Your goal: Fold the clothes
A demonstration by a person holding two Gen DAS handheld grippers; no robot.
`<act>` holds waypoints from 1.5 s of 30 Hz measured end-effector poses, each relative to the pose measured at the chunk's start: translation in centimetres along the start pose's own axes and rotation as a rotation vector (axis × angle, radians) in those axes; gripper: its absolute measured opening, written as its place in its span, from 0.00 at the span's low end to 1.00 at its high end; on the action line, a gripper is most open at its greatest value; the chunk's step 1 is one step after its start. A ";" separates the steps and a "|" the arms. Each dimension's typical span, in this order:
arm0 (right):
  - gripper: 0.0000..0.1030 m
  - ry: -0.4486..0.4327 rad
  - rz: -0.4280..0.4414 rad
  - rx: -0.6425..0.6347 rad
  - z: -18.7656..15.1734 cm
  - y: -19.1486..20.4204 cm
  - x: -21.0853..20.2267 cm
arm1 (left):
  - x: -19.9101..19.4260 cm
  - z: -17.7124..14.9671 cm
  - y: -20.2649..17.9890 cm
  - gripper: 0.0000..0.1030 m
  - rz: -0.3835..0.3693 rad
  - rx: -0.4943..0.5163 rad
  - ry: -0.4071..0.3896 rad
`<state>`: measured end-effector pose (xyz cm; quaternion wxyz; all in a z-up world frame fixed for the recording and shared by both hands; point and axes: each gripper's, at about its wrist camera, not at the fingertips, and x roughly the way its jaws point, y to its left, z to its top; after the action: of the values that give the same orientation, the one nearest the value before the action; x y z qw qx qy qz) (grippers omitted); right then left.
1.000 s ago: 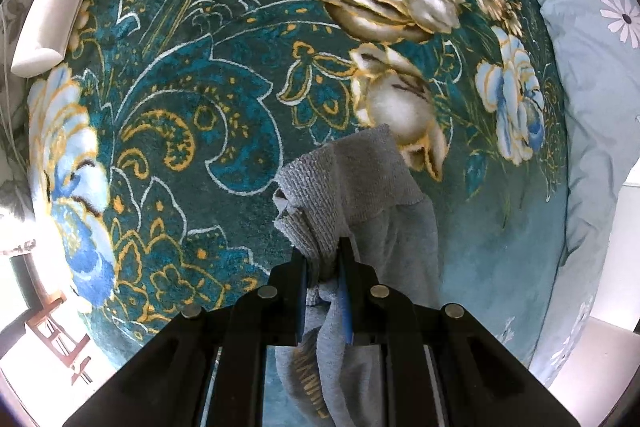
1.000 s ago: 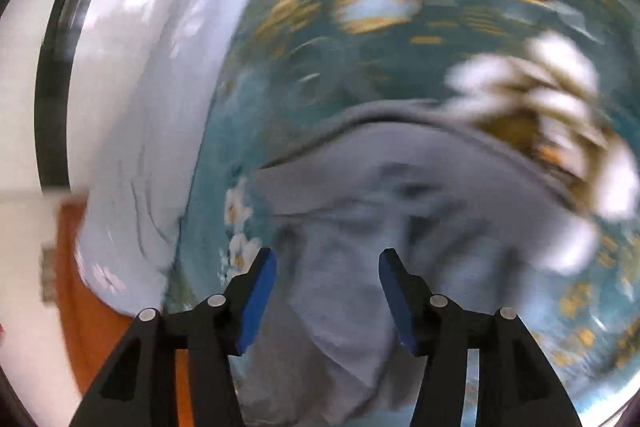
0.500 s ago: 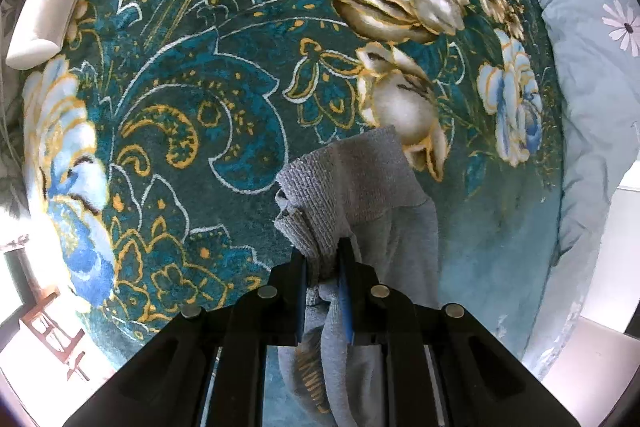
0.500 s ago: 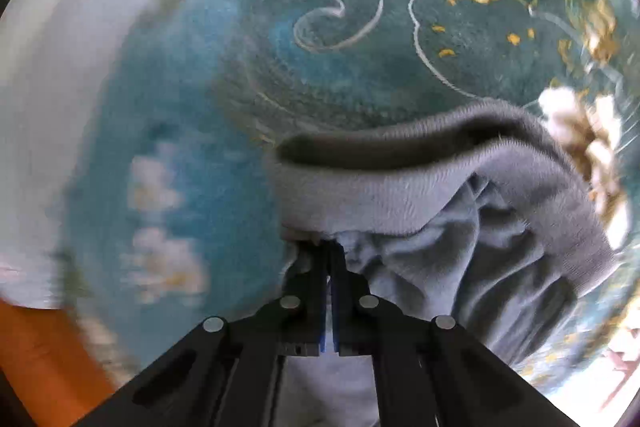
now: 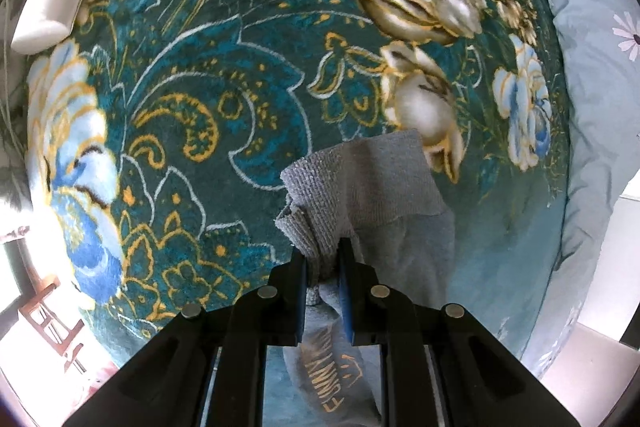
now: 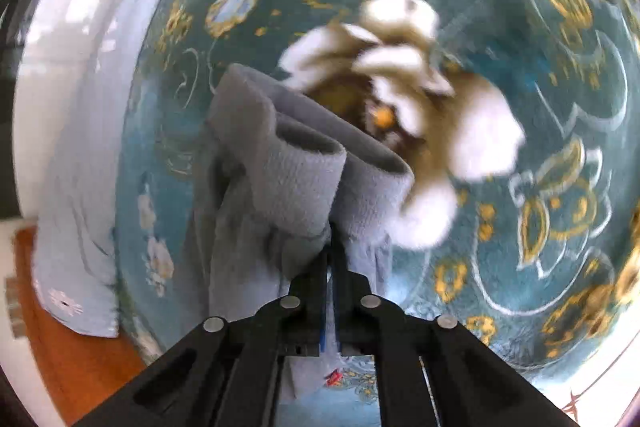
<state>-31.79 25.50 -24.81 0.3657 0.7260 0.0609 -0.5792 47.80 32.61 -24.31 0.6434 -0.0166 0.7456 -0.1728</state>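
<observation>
One grey garment hangs above the floral blanket, held by two grippers: left gripper and right gripper, jaws clamped on its ribbed hem.

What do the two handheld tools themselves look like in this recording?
Both look the same. The left tool and the right tool are matte black, with angular linkage arms that taper to two narrow fingers. Each finger has a blue pad on its inner face. Round silver pivot pins sit along the arms. No cables, printed markings, sleeves or hands appear in either view.
</observation>
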 end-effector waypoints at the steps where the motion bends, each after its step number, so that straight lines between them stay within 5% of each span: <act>1: 0.07 -0.025 0.003 0.003 -0.3 -0.5 -0.6 | 0.0 0.1 -0.1 0.14 0.003 0.004 0.000; 4: 0.66 -0.060 0.065 0.064 -0.6 -2.3 -2.3 | 0.1 0.1 -0.2 0.14 0.005 0.001 -0.002; 10: 0.76 -0.023 0.160 0.120 0.5 -3.3 -0.9 | 0.3 -0.1 -0.4 0.14 0.008 -0.005 0.000; 16: 0.76 -0.030 0.154 0.153 1.2 -3.8 0.2 | 0.0 0.0 -0.8 0.14 -0.015 -0.017 -0.002; 18: 0.59 -0.027 0.161 0.169 1.1 -3.6 0.1 | -0.1 -0.1 -1.0 0.14 -0.024 -0.023 -0.005; 20: 0.29 -0.011 0.127 0.184 1.3 -2.7 -0.2 | -0.7 0.0 -1.7 0.13 -0.030 -0.010 -0.017; 22: 0.23 -0.001 0.108 0.179 1.6 -1.4 -0.9 | -1.9 0.2 -3.2 0.12 -0.071 0.021 -0.035; 28: 0.20 -0.153 0.377 -0.124 4.0 5.9 -10.5 | -5.2 0.6 -6.1 0.11 -0.279 0.159 -0.079; 31: 0.20 -0.204 0.454 -0.173 4.0 5.4 -12.9 | -6.8 0.8 -7.5 0.12 -0.384 0.229 -0.101; 37: 0.20 -0.023 0.143 -0.095 4.4 1.9 -3.2 | 1.1 0.7 -3.4 0.12 -0.134 0.069 -0.009; 41: 0.21 0.001 0.126 0.024 4.4 -0.9 -1.4 | 1.6 0.5 -2.5 0.12 -0.099 0.060 -0.010; 45: 0.22 0.018 0.088 -0.024 4.3 -0.2 -2.0 | -0.7 0.4 -3.7 0.10 -0.076 0.077 -0.075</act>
<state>-35.96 23.67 -23.41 0.3991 0.7287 0.0392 -0.5551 47.58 29.23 -22.63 0.6640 -0.0264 0.7127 -0.2249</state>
